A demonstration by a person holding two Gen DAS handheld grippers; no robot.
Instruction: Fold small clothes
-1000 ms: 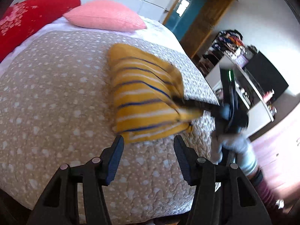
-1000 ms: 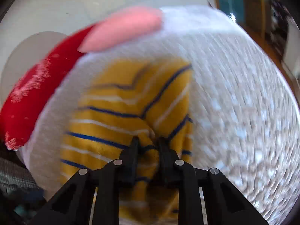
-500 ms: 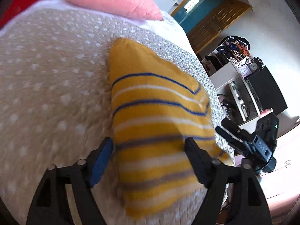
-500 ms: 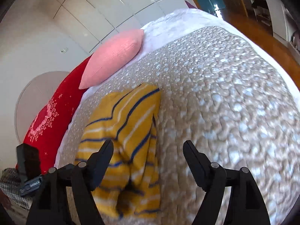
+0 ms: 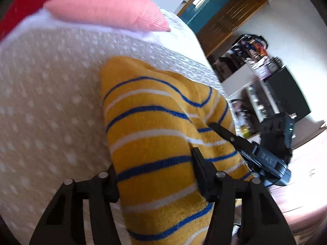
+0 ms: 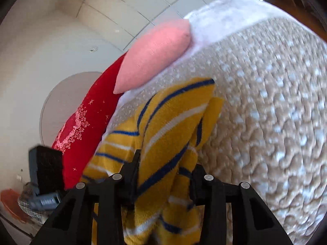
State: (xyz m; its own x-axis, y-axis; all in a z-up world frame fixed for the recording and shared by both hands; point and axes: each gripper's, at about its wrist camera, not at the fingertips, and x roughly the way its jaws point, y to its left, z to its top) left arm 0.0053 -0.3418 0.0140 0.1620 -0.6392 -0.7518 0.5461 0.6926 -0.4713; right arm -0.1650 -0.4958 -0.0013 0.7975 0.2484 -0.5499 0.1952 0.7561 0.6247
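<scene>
A folded yellow garment with blue and white stripes (image 5: 155, 134) lies on the beige quilted bed (image 5: 51, 106). My left gripper (image 5: 156, 173) is open, its jaws standing on either side of the garment's near end. My right gripper (image 6: 164, 175) is open too, its jaws astride the garment (image 6: 171, 126) at its other edge. The right gripper also shows in the left wrist view (image 5: 245, 145), reaching onto the garment from the right. The left gripper's body shows in the right wrist view (image 6: 46, 169) at lower left.
A pink pillow (image 5: 106, 8) and a red pillow (image 6: 85, 134) lie at the head of the bed. The bed's right edge (image 5: 222, 85) drops to a wooden floor, with a white shelf unit (image 5: 253, 85) and a dark cabinet beyond.
My right gripper let go of the garment, pulled back, and has come in again with open jaws. My left gripper moved forward onto the garment's near end.
</scene>
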